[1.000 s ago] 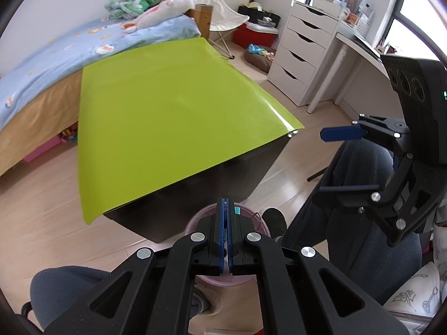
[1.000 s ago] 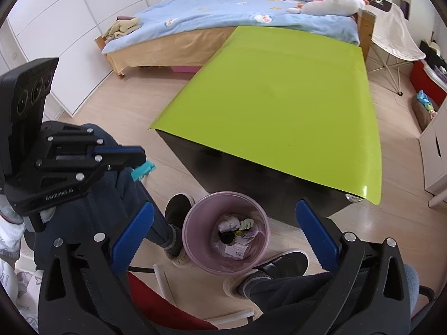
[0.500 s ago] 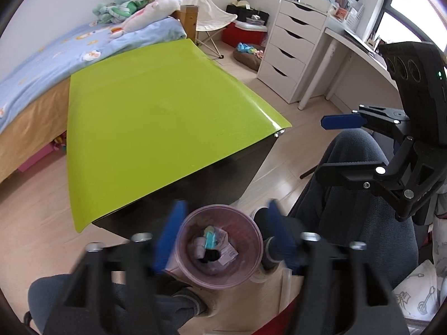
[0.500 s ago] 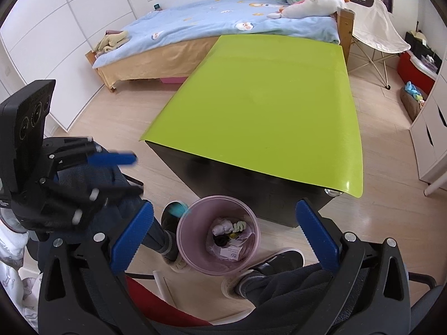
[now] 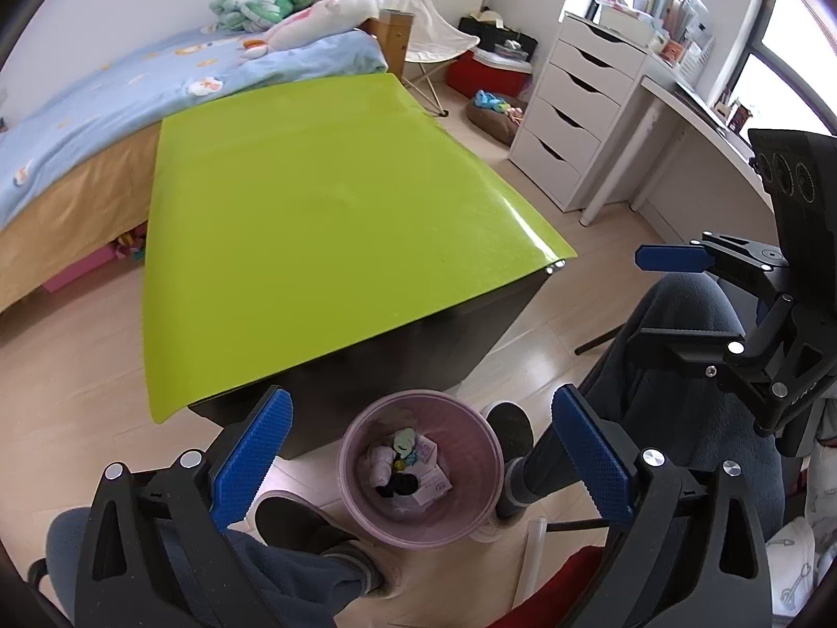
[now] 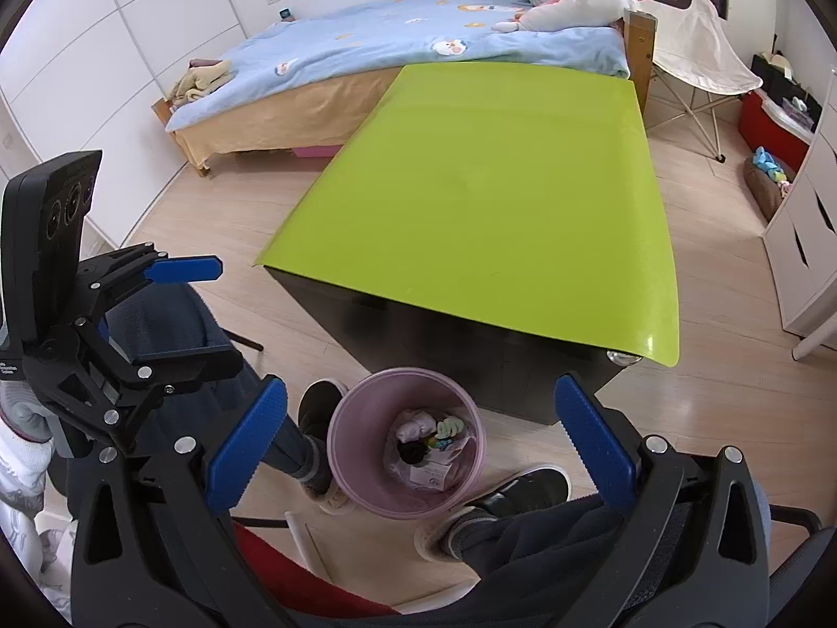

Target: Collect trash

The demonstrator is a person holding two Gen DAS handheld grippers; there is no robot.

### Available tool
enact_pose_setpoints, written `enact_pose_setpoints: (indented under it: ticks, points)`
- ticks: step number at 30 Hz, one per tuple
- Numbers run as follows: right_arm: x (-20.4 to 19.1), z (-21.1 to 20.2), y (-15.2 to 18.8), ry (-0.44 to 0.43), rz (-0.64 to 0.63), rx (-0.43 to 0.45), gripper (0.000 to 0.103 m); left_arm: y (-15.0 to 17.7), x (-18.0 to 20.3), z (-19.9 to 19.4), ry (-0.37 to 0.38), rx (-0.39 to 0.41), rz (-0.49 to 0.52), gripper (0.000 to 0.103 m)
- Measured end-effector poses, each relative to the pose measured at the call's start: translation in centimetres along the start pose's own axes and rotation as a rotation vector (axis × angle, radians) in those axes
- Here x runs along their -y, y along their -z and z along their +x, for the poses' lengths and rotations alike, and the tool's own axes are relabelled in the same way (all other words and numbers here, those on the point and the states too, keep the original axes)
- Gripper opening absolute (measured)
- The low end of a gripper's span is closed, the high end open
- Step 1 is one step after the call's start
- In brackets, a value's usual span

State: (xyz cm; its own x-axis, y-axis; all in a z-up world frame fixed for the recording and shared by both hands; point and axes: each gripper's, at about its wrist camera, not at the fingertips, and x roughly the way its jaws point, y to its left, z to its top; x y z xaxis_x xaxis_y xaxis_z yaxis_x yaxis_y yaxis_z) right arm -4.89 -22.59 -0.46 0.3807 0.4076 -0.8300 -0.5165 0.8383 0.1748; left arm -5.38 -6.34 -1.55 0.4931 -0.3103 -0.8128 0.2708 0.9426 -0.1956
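A pink waste bin stands on the floor by the near end of the table and holds several scraps of trash. It also shows in the right wrist view. My left gripper is open and empty, held above the bin. My right gripper is open and empty, also above the bin. Each gripper shows at the side of the other's view, the right gripper and the left gripper. The lime-green table top is bare.
The person's legs and shoes flank the bin. A bed with plush toys lies beyond the table. A white drawer unit and desk stand at the right. A folding chair stands by the bed.
My left gripper was shut on a small teal scrap above the bin. It has opened, and the scrap now lies in the bin. The right gripper stayed open.
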Motion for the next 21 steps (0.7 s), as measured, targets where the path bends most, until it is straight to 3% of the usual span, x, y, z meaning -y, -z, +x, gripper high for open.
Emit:
enact_pose_setpoints:
  ticks: [11, 21]
  points:
    - [1.0, 0.9, -4.8, 0.042, -0.010, 0.096, 0.100, -3.5, -2.4, 0.2, -0.049, 0.078, 0.000, 0.096]
    - [2.6, 2.8, -9.6, 0.051, 0.007, 0.146, 0.100, -7.8, -5.3, 1.7, -0.019, 0.122, -0.049, 0.097]
